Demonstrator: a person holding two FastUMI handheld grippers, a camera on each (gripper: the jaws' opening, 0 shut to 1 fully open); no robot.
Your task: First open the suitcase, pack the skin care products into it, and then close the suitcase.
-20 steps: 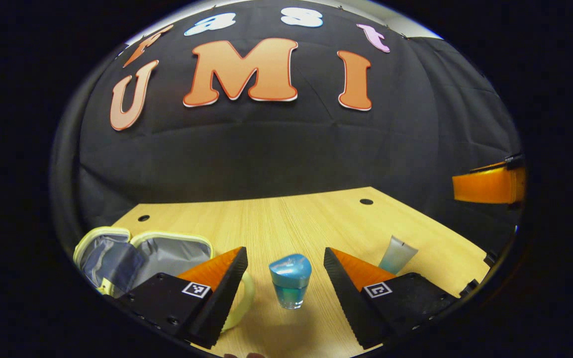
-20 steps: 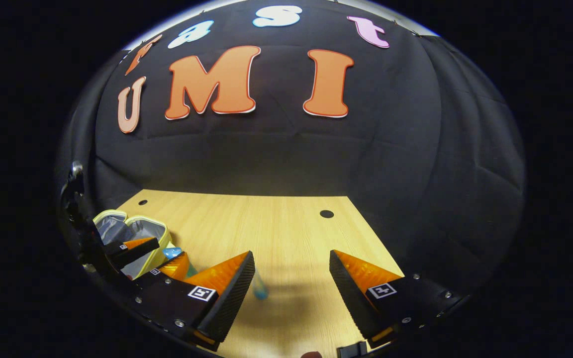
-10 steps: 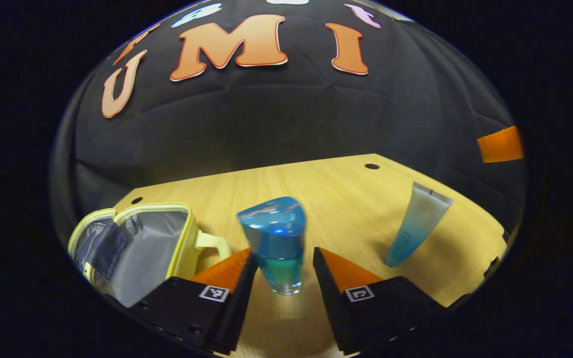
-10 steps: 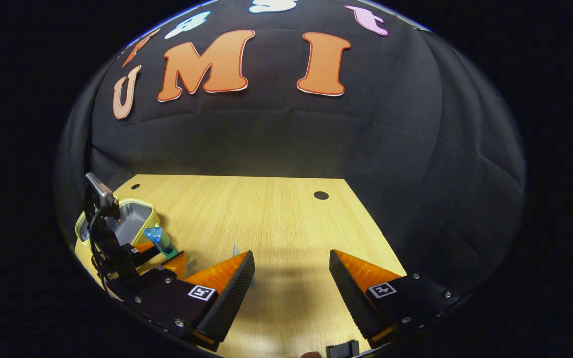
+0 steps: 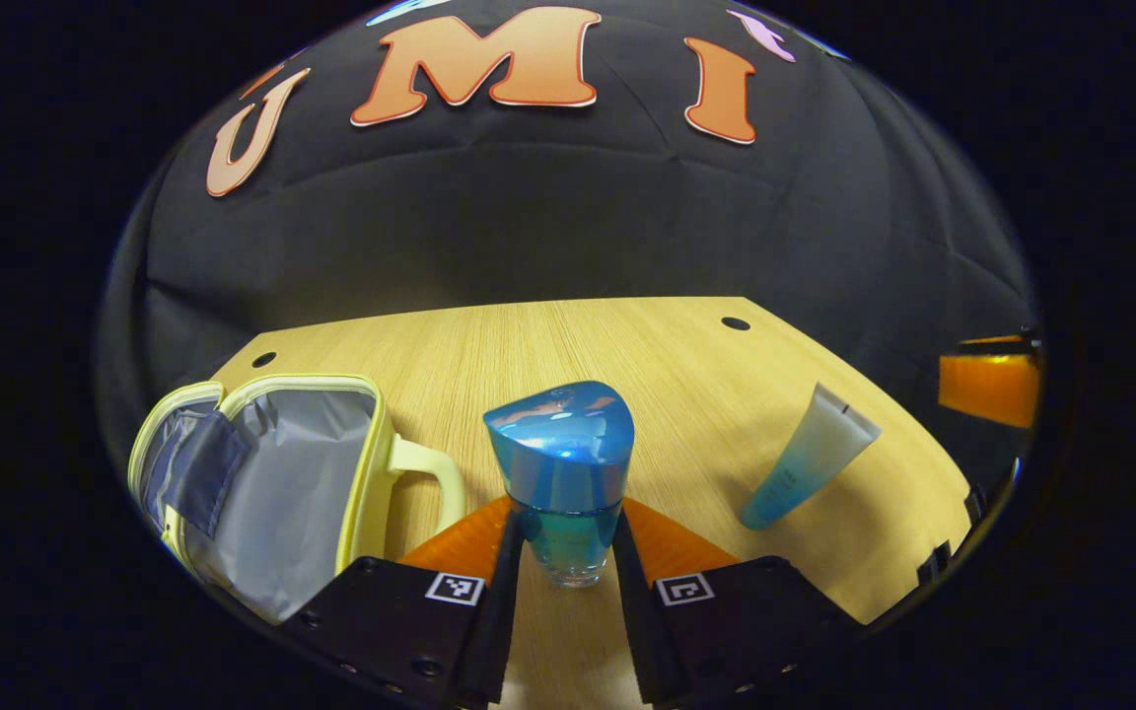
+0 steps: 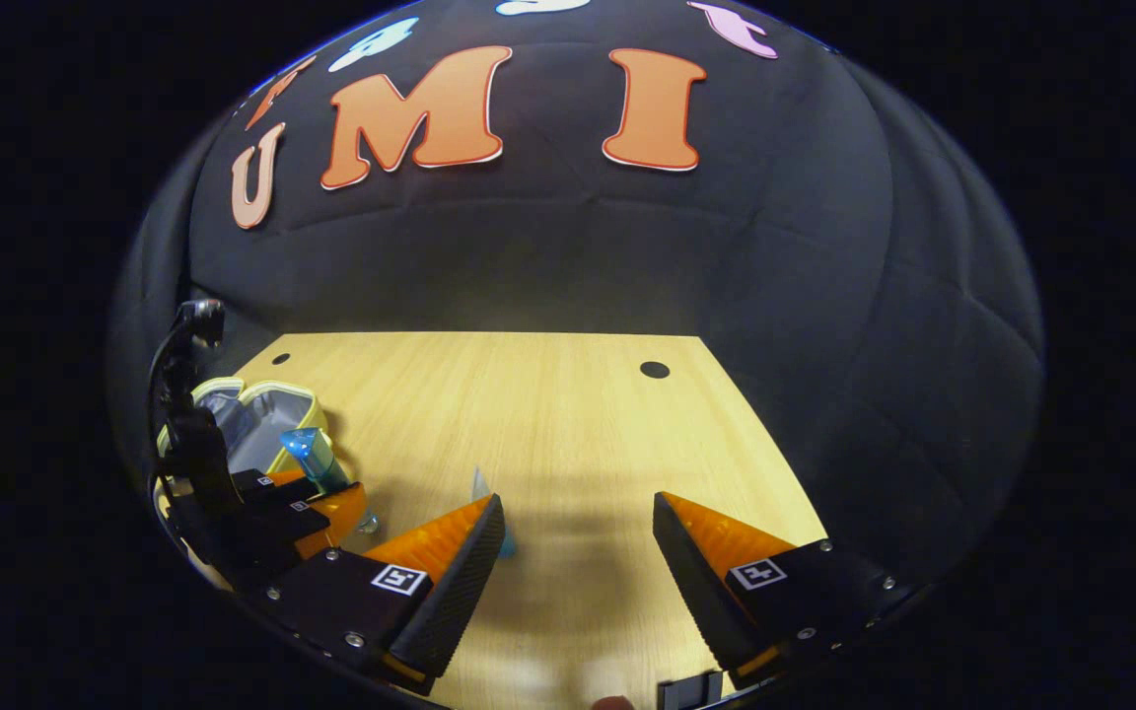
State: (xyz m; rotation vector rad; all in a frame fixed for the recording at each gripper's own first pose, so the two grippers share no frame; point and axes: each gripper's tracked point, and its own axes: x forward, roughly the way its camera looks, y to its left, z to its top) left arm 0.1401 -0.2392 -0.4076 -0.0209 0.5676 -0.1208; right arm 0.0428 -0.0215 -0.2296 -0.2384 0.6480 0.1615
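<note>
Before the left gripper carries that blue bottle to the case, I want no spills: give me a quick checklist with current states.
1. Left gripper shut on the blue bottle: ok.
2. Bottle upright: ok.
3. Bottle clear of the table: cannot tell.
4. Yellow case open, lining showing: ok.
5. Tube lying clear of the path to the case: ok.
6. Right gripper open, holding nothing: ok.

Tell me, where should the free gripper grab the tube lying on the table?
Probably across the middle of the tube, coming from above. It lies flat on the table, so its narrow sides face up for the open right gripper.
</note>
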